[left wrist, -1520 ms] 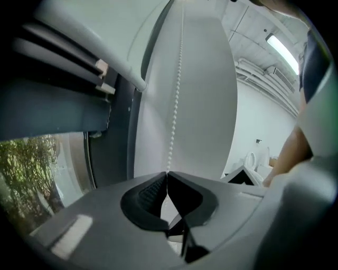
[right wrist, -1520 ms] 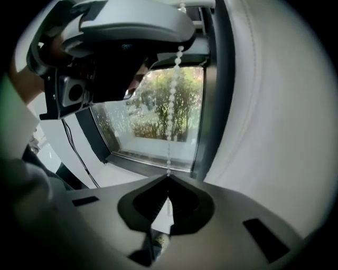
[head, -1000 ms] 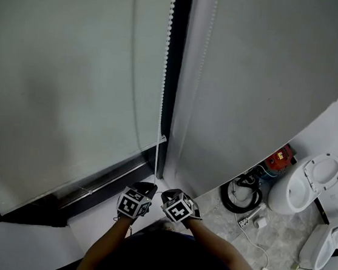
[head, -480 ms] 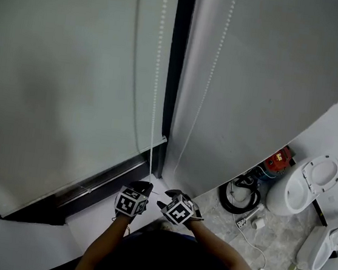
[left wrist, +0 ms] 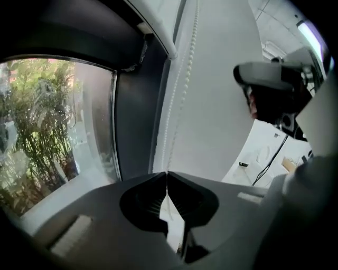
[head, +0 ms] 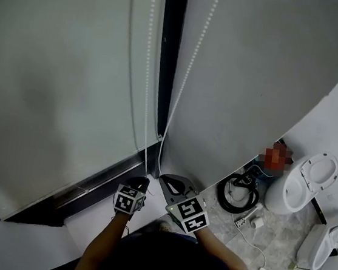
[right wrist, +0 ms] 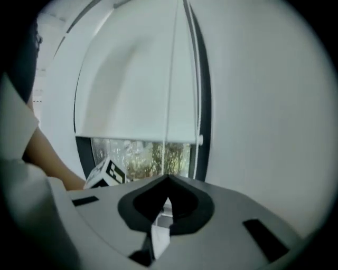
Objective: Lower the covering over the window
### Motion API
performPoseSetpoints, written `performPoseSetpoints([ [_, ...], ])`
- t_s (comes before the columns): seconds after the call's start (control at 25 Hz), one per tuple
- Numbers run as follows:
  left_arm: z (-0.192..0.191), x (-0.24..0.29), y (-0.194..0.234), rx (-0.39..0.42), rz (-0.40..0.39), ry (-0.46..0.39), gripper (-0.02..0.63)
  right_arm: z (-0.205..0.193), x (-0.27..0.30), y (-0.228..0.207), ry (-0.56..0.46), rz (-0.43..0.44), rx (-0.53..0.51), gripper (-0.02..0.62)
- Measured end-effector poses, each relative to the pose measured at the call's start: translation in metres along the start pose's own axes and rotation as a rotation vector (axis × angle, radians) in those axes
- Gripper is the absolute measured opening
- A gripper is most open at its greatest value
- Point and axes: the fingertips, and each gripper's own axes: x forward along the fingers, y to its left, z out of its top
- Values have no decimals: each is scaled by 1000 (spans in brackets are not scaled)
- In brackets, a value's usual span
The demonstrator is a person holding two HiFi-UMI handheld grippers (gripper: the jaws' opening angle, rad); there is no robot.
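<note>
A white roller blind (head: 58, 87) covers most of the left window, and its bottom rail (head: 99, 178) hangs just above a dark strip of uncovered glass. Two strands of white bead chain (head: 145, 67) run down beside the dark frame. My left gripper (head: 140, 183) is shut on the left strand (left wrist: 182, 95), which rises from its closed tips (left wrist: 167, 174). My right gripper (head: 166, 179) is shut on the right strand (head: 193, 61). In the right gripper view that strand (right wrist: 171, 79) climbs from the tips (right wrist: 168, 178) past the blind's rail (right wrist: 137, 138).
A second lowered blind (head: 255, 81) fills the right side. On the tiled floor at right are a white toilet (head: 303, 184), a black coiled hose (head: 240, 195), a red object (head: 274, 155) and white cables (head: 254, 233). A white sill (head: 97, 220) runs below the window.
My right gripper has moved forward and up from beside the left one, and its chain strand now slants toward it. The left gripper sits slightly lower. The blind's lower edge looks about the same.
</note>
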Motion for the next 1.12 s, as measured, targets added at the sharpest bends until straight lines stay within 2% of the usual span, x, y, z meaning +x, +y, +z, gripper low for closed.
performPoseSetpoints([
  [0.12,19,-15,6,22,45,-87,20,42,-13,1,-109,-17,-2,11],
  [0.24,61,-53,0,38,70,-239,57,72,-25,0,-188,-36,-14,12],
  [0.36,114,-109,-19,60,79,-395,58,98,-38,-5,-274,-85,-30,12],
  [0.48,168,-172,-41,149,137,-538,52,125,-55,-10,-352,-142,-22,12],
  [0.6,219,-222,-53,216,216,-638,11,159,-73,-16,-419,-197,-30,12],
  [0.72,256,-261,-49,202,323,-718,11,191,-91,-15,-498,-226,-65,12],
  [0.84,272,-288,-47,174,394,-777,11,204,-107,-14,-536,-270,-79,12],
  [1.12,281,-295,-61,227,405,-780,11,210,-122,-19,-540,-312,-94,11],
])
